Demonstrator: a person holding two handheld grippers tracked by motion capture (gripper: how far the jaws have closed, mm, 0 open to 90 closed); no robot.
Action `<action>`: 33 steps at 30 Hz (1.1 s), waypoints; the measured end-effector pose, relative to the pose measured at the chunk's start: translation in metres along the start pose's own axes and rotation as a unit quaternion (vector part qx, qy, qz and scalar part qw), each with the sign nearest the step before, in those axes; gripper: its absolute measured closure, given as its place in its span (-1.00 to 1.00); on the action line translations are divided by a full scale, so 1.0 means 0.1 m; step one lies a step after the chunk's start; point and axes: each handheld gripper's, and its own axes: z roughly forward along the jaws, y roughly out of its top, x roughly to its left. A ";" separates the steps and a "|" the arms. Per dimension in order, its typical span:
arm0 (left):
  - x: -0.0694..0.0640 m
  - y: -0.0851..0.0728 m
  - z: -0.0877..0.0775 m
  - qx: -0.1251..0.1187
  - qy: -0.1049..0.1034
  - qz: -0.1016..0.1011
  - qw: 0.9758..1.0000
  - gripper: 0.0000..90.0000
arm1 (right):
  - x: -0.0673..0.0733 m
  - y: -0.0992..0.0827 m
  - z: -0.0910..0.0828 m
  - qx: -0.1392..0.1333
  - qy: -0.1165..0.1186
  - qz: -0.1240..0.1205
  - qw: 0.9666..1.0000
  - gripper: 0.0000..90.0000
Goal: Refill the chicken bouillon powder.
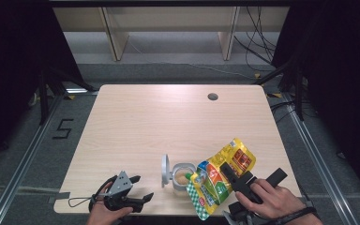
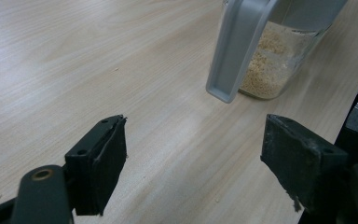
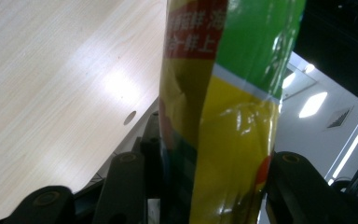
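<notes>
Currently the right gripper (image 1: pixel 231 180) clamps the pouch (image 1: pixel 219 179), tilted over the open jar (image 1: pixel 183 176) near the table (image 1: pixel 168 122) edge. Left gripper (image 1: pixel 138 190) rests wide, empty.

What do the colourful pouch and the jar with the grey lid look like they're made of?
Yellow-green printed pouch: probably glossy plastic film; it creases and reflects light. Clear jar: transparent plastic or glass, the beige grains show through. Its flipped-open grey lid: matte moulded plastic, apparently.
</notes>
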 end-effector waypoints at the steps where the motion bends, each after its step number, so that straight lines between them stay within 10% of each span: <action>1: 0.00 0.00 0.00 0.000 0.000 0.000 1.000 -0.52 | 0.00 0.00 0.00 0.000 0.000 0.000 1.000 0.39; 4: 0.01 0.01 0.00 0.001 0.001 0.011 1.000 -0.52 | 0.01 0.00 0.00 -0.004 0.000 0.005 1.000 0.41; 7: -0.01 0.00 0.01 -0.001 -0.001 -0.004 1.000 -0.52 | 0.09 0.01 -0.04 -0.001 -0.007 0.077 0.997 0.43; 13: 0.00 0.00 0.00 0.000 0.001 -0.003 1.000 -0.52 | 0.15 0.02 -0.05 -0.015 -0.037 0.101 0.994 0.46; 17: -0.01 0.00 0.01 -0.004 -0.002 -0.007 1.000 -0.52 | 0.25 0.05 -0.05 -0.025 -0.048 0.159 0.986 0.47; 19: 0.00 -0.01 0.02 0.001 0.014 0.006 1.000 -0.52 | 0.28 0.06 -0.05 -0.035 -0.050 0.191 0.980 0.47; 20: -0.01 0.00 0.01 -0.004 -0.002 -0.007 1.000 -0.52 | 0.31 0.05 -0.04 -0.045 -0.056 0.227 0.971 0.47; 21: -0.01 0.00 0.01 -0.004 -0.002 -0.007 1.000 -0.52 | 0.31 0.05 -0.04 -0.045 -0.056 0.227 0.971 0.47; 22: -0.01 0.00 0.00 -0.002 0.000 -0.007 1.000 -0.52 | 0.36 0.05 -0.03 -0.056 -0.056 0.270 0.960 0.48; 24: 0.00 0.00 0.00 0.003 0.004 0.001 1.000 -0.52 | 0.40 0.04 -0.02 -0.067 -0.059 0.304 0.948 0.48; 25: 0.00 0.00 0.00 0.003 0.004 0.001 1.000 -0.52 | 0.40 0.04 -0.02 -0.067 -0.059 0.304 0.948 0.48; 28: -0.01 0.00 0.00 0.001 0.000 -0.004 1.000 -0.52 | 0.49 0.03 0.00 -0.087 -0.060 0.349 0.931 0.48; 29: -0.01 0.00 0.00 0.001 0.000 -0.004 1.000 -0.52 | 0.49 0.03 0.00 -0.087 -0.060 0.349 0.931 0.48; 30: 0.00 0.00 0.00 -0.001 0.002 -0.002 1.000 -0.52 | 0.56 0.06 -0.01 -0.084 -0.045 0.399 0.912 0.48; 31: 0.01 0.00 0.01 0.000 0.008 0.012 1.000 -0.52 | 0.49 0.00 0.02 -0.109 -0.056 0.343 0.931 0.48; 32: 0.01 0.00 0.01 0.005 0.010 0.011 1.000 -0.52 | 0.58 0.06 -0.01 -0.100 -0.041 0.419 0.901 0.49; 33: 0.00 -0.01 0.02 0.000 0.007 0.002 1.000 -0.52 | 0.53 0.00 0.01 -0.118 -0.048 0.383 0.915 0.49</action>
